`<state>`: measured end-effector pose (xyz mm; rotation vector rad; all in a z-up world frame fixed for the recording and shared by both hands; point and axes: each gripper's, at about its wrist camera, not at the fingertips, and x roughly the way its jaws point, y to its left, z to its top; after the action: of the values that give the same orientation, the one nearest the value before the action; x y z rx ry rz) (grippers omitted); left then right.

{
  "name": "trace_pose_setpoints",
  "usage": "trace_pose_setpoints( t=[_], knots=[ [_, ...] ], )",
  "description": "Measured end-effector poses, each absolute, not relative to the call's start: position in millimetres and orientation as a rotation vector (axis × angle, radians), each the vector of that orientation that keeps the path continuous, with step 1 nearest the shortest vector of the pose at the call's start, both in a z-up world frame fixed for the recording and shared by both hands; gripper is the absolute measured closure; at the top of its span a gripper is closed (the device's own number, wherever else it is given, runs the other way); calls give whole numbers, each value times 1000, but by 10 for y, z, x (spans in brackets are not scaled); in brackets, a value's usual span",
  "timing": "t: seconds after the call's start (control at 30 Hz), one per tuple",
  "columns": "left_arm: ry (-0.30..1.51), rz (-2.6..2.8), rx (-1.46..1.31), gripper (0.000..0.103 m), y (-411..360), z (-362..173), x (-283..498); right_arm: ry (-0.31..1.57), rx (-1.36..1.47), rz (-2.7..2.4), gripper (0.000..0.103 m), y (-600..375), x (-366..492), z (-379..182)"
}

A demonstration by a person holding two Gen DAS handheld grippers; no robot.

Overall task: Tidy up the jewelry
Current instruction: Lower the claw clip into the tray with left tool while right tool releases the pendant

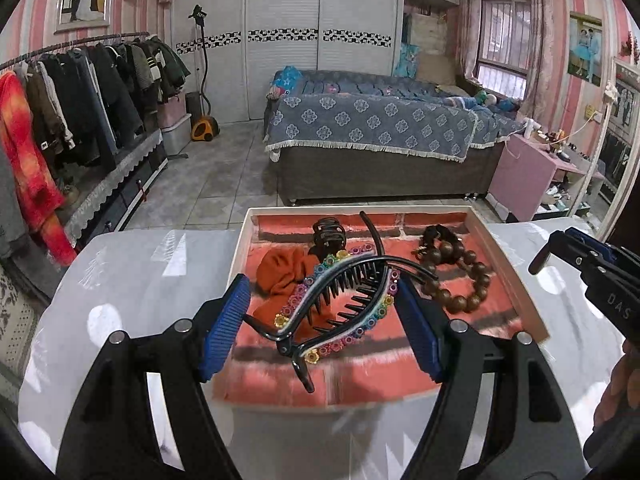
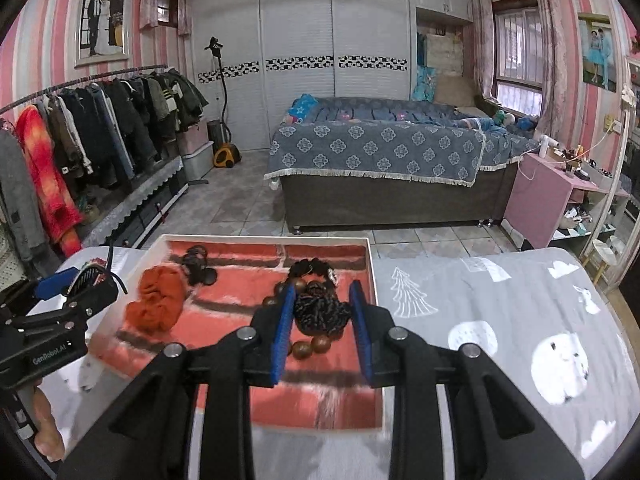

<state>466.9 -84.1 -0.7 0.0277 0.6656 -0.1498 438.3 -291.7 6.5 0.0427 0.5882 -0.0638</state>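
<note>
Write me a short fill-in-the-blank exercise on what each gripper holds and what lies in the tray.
1. The left gripper holds a black banana hair clip trimmed with small coloured ____.
2. The right gripper is shut on a dark braided ____.
3. The crumpled fabric scrunchie in the shallow white-rimmed tray is ____ in colour.
4. The brown bead bracelet lies ____ the tray.

Missing words: flowers; cord; orange; inside

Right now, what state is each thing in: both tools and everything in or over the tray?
Left tool: shut on the flowered clip, held above the tray.
Right tool: shut on a dark braided band.
Bead bracelet: lying in the tray.
Orange scrunchie: lying in the tray.
Black claw clip: in the tray, far side.
</note>
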Motion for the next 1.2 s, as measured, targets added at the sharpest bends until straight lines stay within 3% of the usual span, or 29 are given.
trace_pose_setpoints(
  t=[0.37, 1.2],
  knots=[
    [746, -137, 54, 32, -910, -582, 5115, 611, 17, -132, 75, -3031, 4696, -421],
    [761, -136, 73, 30, -898, -787, 5150, 751, -24, -125, 73, -2950, 4759, -809]
  ],
)
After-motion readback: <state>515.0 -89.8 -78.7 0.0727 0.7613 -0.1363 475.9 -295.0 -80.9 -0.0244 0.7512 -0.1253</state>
